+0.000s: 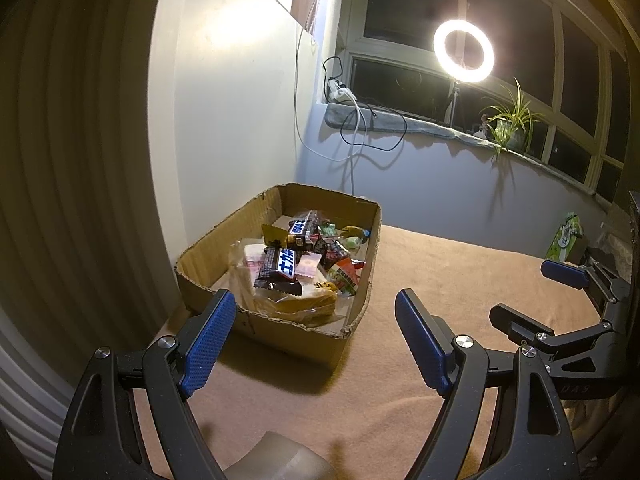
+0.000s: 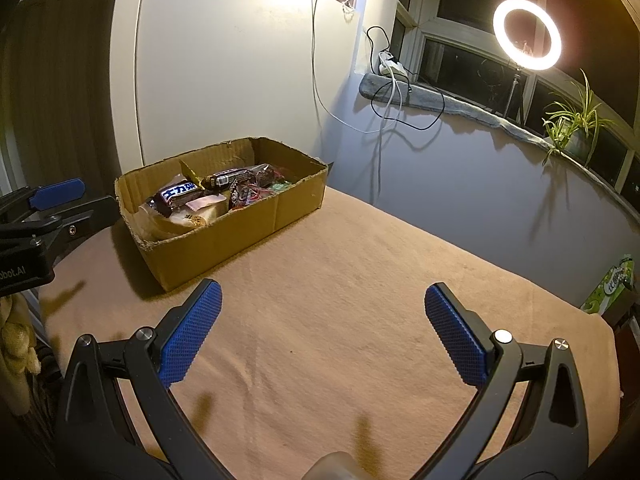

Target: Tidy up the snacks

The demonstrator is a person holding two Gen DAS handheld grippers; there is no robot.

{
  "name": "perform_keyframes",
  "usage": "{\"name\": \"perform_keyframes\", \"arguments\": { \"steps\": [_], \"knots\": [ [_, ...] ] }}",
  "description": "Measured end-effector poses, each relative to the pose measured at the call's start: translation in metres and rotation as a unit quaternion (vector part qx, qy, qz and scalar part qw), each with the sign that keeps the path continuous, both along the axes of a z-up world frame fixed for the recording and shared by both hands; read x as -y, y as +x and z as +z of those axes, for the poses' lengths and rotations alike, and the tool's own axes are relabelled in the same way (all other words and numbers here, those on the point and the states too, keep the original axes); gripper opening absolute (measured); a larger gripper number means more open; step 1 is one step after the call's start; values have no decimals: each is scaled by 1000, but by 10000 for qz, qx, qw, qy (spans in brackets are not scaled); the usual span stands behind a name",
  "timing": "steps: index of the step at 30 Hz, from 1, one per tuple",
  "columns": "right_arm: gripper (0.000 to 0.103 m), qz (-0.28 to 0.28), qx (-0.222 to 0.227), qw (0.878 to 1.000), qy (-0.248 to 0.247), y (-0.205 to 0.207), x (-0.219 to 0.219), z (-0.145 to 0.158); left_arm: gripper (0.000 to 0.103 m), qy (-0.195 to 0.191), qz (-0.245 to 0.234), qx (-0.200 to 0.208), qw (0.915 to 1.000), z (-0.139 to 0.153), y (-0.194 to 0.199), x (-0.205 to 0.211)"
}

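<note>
**Box of snacks ahead-left, both claws empty**

A dim room is seen, lit by a ring light (image 2: 527, 33) at the window; a tan cloth-covered table (image 2: 360, 280) fills the foreground, with a plant (image 2: 572, 128) on the sill and a green packet (image 2: 612, 284) at the table's far right edge.

The cardboard box (image 2: 240, 228) is set at the back-left of the table, against the white wall panel. Snacks are piled inside it: a dark chocolate bar (image 1: 280, 268) with blue-white lettering on top, a yellow-brown pastry bag (image 1: 300, 304) beneath, small red and green wrappers toward the far end. No loose snack is seen on the cloth.

The left gripper (image 1: 316, 344) is spread wide and nothing is held; the box's near corner sits right between and just past its fingers, slightly left of centre. The right gripper (image 2: 320, 336) is also spread wide and empty, over bare cloth; the box lies ahead and to its left, well apart.

The box's long axis is seen running away from the left gripper, and diagonally from near-left to far-right across the right gripper's view. The left gripper is judged clearly nearer. With everything apparently boxed, the task is judged near done, or the green packet remains, which lies nearer the right gripper.
</note>
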State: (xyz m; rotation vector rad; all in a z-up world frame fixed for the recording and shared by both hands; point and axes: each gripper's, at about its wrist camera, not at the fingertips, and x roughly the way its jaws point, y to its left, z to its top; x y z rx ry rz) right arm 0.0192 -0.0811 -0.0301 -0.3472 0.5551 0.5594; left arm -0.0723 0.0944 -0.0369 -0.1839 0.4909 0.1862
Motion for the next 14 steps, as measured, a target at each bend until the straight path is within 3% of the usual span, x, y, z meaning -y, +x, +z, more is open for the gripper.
{"name": "perform_keyframes", "arguments": {
  "steps": [14],
  "knots": [
    [103, -13, -32, 10000, -38, 1, 3, -2, 82, 96, 61, 6, 9999, -2, 1, 0]
  ]
}}
